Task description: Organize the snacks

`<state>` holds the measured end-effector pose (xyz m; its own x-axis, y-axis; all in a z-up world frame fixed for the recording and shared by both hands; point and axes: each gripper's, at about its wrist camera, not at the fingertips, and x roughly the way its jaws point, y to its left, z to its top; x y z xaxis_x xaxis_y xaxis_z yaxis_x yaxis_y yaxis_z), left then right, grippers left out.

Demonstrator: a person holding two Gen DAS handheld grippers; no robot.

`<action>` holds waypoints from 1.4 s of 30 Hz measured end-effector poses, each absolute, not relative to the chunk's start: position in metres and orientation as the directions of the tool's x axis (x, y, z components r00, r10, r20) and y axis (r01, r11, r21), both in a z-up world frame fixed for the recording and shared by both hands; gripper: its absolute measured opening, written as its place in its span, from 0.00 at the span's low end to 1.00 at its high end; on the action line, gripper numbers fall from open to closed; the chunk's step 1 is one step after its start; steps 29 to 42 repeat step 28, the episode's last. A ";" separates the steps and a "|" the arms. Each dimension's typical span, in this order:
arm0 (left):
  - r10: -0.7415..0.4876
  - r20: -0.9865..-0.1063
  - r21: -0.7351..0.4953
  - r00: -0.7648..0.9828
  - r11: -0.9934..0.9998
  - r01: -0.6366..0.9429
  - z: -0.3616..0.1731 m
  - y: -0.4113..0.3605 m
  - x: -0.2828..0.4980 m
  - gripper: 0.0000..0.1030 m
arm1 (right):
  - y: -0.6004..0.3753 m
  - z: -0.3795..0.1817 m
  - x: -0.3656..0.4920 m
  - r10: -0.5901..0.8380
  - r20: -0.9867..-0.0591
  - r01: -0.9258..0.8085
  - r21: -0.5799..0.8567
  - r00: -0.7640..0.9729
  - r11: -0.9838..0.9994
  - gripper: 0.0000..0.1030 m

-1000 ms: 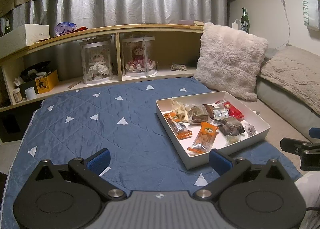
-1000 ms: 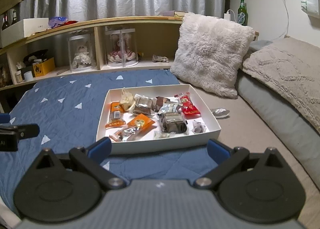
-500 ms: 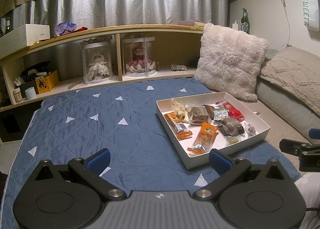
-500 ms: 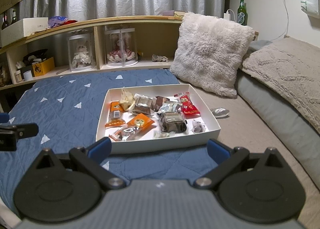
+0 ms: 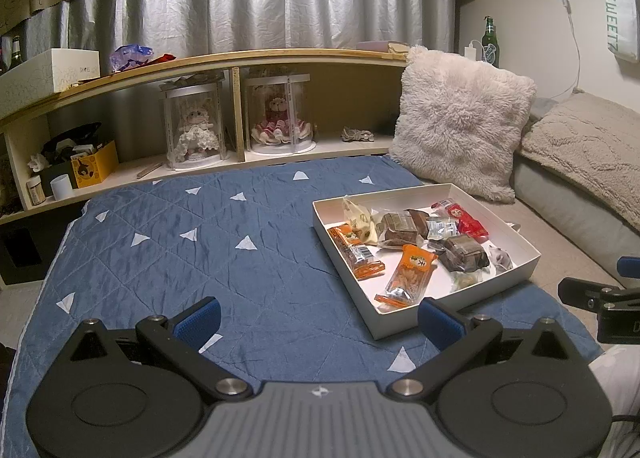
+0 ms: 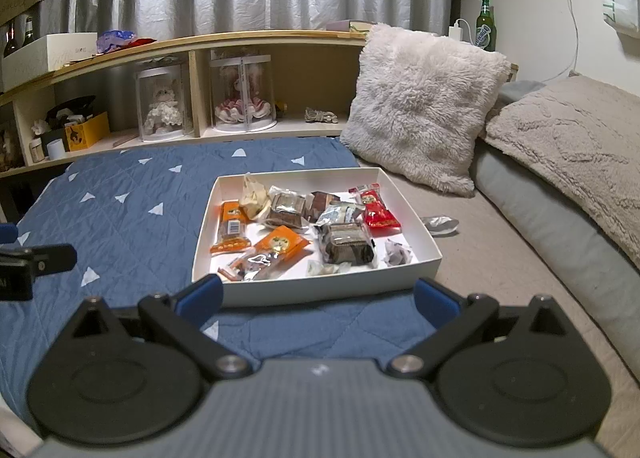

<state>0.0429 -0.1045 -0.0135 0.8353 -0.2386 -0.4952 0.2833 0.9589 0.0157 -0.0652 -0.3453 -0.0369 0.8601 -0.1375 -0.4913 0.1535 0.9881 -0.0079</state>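
A white box (image 6: 316, 288) on the blue quilt holds several wrapped snacks: orange packs (image 6: 231, 228), brown cakes (image 6: 346, 244), a red pack (image 6: 378, 212). The box also shows in the left wrist view (image 5: 452, 300). One silver wrapper (image 6: 441, 223) lies outside the box on the beige sheet to its right. My right gripper (image 6: 316, 300) is open and empty, just in front of the box's near wall. My left gripper (image 5: 319, 318) is open and empty over the quilt, left of the box.
A blue quilt with white triangles (image 5: 200, 242) covers the bed. A fluffy pillow (image 6: 420, 106) and a grey cushion (image 6: 560, 194) lie behind and right of the box. A wooden shelf (image 5: 200, 70) with doll cases stands at the back.
Both grippers have stayed nearly still; the right one has edged slightly closer to the box. Nothing was picked up or released.
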 end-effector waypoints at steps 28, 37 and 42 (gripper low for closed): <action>-0.232 -0.498 0.013 0.836 0.962 0.274 -0.012 -0.102 0.042 1.00 | -0.345 -0.037 -0.065 -0.137 -0.492 0.154 -0.008 0.860 0.988 1.00; -0.232 -0.498 0.013 0.836 0.962 0.274 -0.012 -0.102 0.042 1.00 | -0.345 -0.037 -0.065 -0.137 -0.492 0.154 -0.008 0.860 0.988 1.00; -0.232 -0.498 0.013 0.836 0.962 0.274 -0.012 -0.102 0.042 1.00 | -0.345 -0.037 -0.065 -0.137 -0.492 0.154 -0.008 0.860 0.988 1.00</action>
